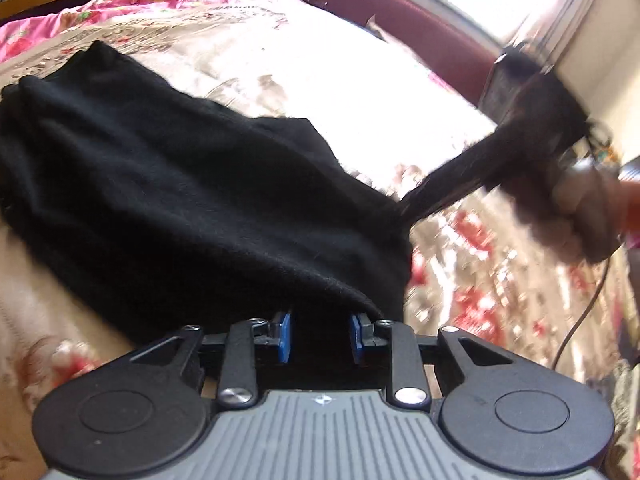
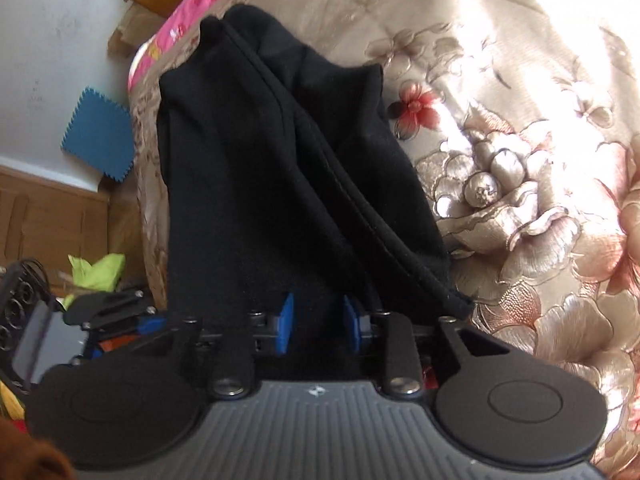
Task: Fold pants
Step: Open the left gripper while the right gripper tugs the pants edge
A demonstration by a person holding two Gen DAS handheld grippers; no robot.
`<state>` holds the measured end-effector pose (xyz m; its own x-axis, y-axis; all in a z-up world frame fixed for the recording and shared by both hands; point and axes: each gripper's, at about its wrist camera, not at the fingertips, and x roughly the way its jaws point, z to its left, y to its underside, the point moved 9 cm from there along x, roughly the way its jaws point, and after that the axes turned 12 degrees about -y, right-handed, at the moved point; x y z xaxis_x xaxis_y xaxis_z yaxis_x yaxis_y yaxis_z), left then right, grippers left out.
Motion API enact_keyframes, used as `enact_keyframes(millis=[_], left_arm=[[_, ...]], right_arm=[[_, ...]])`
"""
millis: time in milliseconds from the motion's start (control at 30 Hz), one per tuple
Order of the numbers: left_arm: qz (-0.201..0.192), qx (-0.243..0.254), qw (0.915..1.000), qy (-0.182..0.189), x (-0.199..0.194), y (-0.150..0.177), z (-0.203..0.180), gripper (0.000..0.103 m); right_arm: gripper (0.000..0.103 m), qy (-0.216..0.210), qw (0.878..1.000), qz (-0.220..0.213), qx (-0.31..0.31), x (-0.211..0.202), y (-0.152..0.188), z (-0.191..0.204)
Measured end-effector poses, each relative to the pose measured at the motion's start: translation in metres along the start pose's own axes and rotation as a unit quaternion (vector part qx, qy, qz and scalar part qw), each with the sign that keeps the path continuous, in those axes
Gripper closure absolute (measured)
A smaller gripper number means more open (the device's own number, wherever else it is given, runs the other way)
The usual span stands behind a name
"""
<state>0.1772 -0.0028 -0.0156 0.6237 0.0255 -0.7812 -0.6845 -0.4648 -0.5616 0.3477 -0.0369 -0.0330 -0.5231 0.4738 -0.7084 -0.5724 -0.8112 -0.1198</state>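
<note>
Pants (image 1: 168, 184), black and soft, lie stretched across the flowered bedspread (image 1: 320, 76), and both ends nearest the person are lifted off it. The left gripper (image 1: 320, 332) has cloth bunched between its blue pads (image 1: 285, 334); the pads stand a little apart with fabric filling the gap, so I judge it clamped on the hem edge. The right gripper (image 2: 318, 326) looks the same from its own camera: dark cloth runs straight down between its blue pads (image 2: 286, 324), gripped, I would say. From the left side, it appears blurred, pulling a taut corner of the pants upward.

As for progress, the legs seem already laid one over the other lengthwise, with a seam line running down the top layer. Crosswise folding is not yet done: the far end rests flat near the pink sheet (image 1: 36, 32), and the held end would need to be carried over to meet it, then smoothed.
</note>
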Motion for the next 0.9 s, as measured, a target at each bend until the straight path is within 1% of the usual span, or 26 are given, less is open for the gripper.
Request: enact_keyframes(millis=[67, 133, 200, 233, 300, 367, 400, 433, 500, 567, 600, 667, 733, 800, 900], left_arm=[[-0.01, 0.006, 0.9999, -0.001, 0.0, -0.004, -0.004, 0.063], [-0.023, 0.04, 0.9988, -0.018, -0.002, -0.005, -0.009, 0.063], [-0.029, 0.067, 0.9967, -0.034, -0.002, -0.004, -0.014, 0.063], [-0.031, 0.074, 0.996, -0.039, -0.001, -0.004, -0.017, 0.063], [-0.044, 0.086, 0.9945, -0.042, 0.0, -0.009, -0.025, 0.063], [-0.061, 0.096, 0.9927, -0.04, -0.001, -0.015, -0.033, 0.063], [-0.064, 0.098, 0.9923, -0.04, 0.0, -0.017, -0.035, 0.063], [-0.06, 0.098, 0.9925, -0.041, 0.003, -0.017, -0.036, 0.063], [-0.036, 0.085, 0.9949, -0.04, 0.009, -0.009, -0.03, 0.061], [0.001, 0.055, 0.9976, -0.043, 0.015, 0.002, -0.015, 0.061], [0.014, 0.039, 0.9979, -0.049, 0.019, 0.006, -0.007, 0.06], [0.015, 0.018, 0.9975, -0.067, 0.02, 0.007, 0.009, 0.06], [0.009, 0.015, 0.9967, -0.08, 0.02, 0.004, 0.021, 0.06], [-0.002, 0.006, 0.998, -0.062, 0.021, -0.003, 0.022, 0.06], [-0.009, -0.006, 0.9997, -0.021, 0.03, -0.011, 0.009, 0.061]], right_arm=[[0.071, -0.009, 1.0, 0.002, 0.011, 0.011, 0.0, 0.002], [0.073, -0.014, 1.0, 0.001, 0.016, 0.016, -0.001, 0.003], [0.095, -0.008, 1.0, 0.005, 0.018, 0.017, -0.001, 0.002], [0.098, 0.001, 1.0, 0.002, 0.024, 0.014, -0.002, 0.0], [0.102, -0.001, 0.999, -0.012, 0.048, 0.009, -0.003, -0.008], [0.103, -0.01, 0.997, -0.022, 0.072, 0.008, -0.001, -0.016], [0.103, -0.011, 0.997, -0.023, 0.075, 0.009, 0.001, -0.017], [0.103, -0.011, 0.997, -0.024, 0.074, 0.009, 0.001, -0.017], [0.103, -0.014, 0.997, -0.023, 0.074, 0.01, 0.002, -0.018], [0.103, -0.025, 0.995, -0.028, 0.088, 0.008, 0.002, -0.023], [0.103, -0.03, 0.995, -0.03, 0.094, 0.007, 0.003, -0.024], [0.103, -0.033, 0.995, -0.032, 0.089, 0.005, 0.005, -0.025], [0.1, -0.032, 0.996, -0.03, 0.077, 0.005, 0.006, -0.023], [0.096, -0.041, 0.997, -0.022, 0.067, 0.007, 0.005, -0.019], [0.095, -0.03, 0.999, -0.006, 0.043, 0.013, 0.001, -0.015]])
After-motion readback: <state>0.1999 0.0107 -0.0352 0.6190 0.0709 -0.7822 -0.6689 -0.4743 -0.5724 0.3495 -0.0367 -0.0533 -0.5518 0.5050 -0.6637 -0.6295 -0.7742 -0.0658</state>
